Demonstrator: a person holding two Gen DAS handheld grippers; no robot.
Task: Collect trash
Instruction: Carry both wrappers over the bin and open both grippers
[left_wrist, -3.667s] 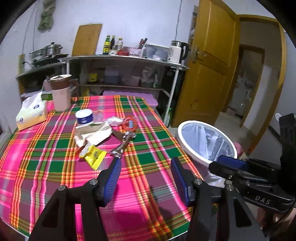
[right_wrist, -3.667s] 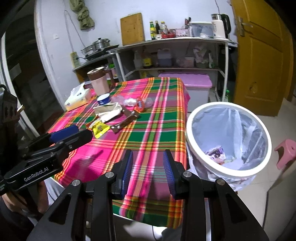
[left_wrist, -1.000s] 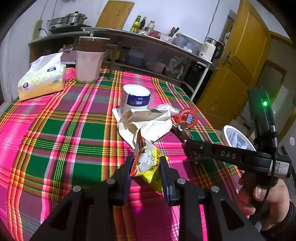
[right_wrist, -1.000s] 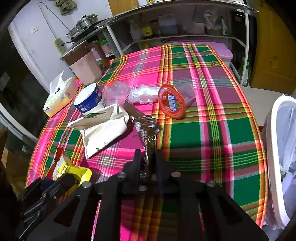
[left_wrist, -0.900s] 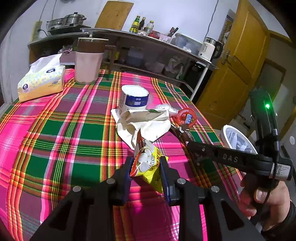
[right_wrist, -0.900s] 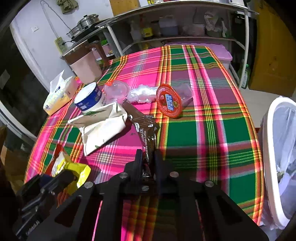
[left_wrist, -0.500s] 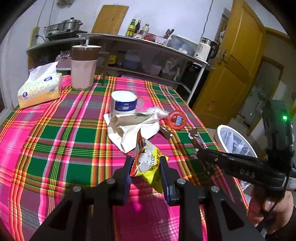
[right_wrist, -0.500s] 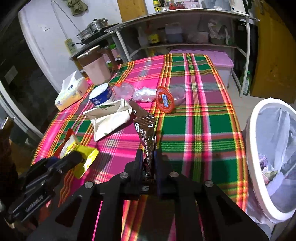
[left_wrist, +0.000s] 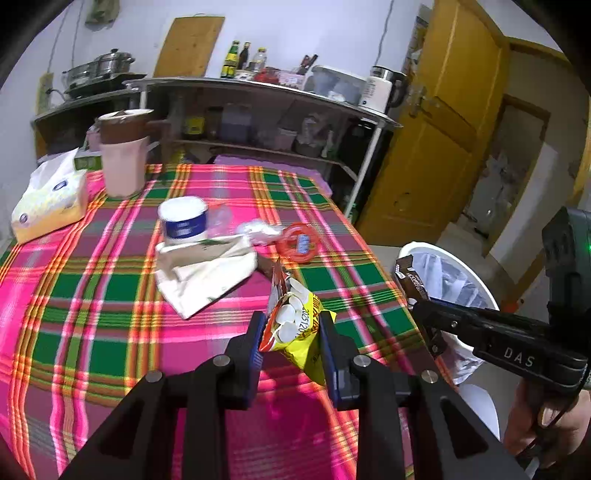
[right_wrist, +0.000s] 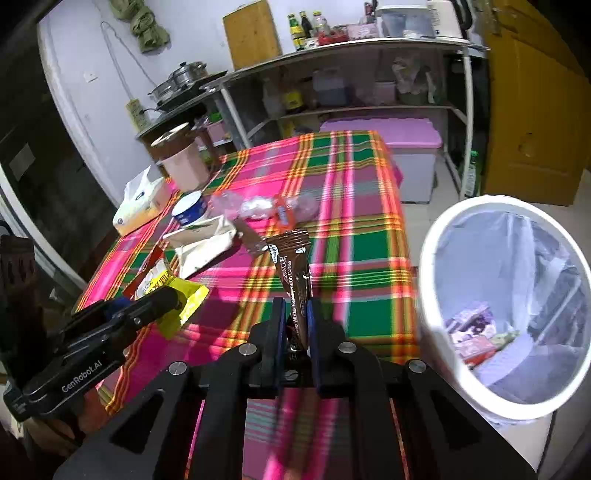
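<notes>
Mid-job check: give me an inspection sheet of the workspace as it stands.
Surface: table under a plaid cloth, trash grouped mid-table.
Job's things: yellow snack bag and brown coffee sachet, both gripped; cream bag, red-lidded cup, clear wrappers on the cloth; lined white bin beside the table, some trash inside.
Clutter: tissue pack, pink jug, blue-label tub.
Grippers: left gripper shut on the snack bag; right gripper shut on the sachet.
Cables: one hangs on the wall.
Surroundings: shelf rack, yellow door.
</notes>
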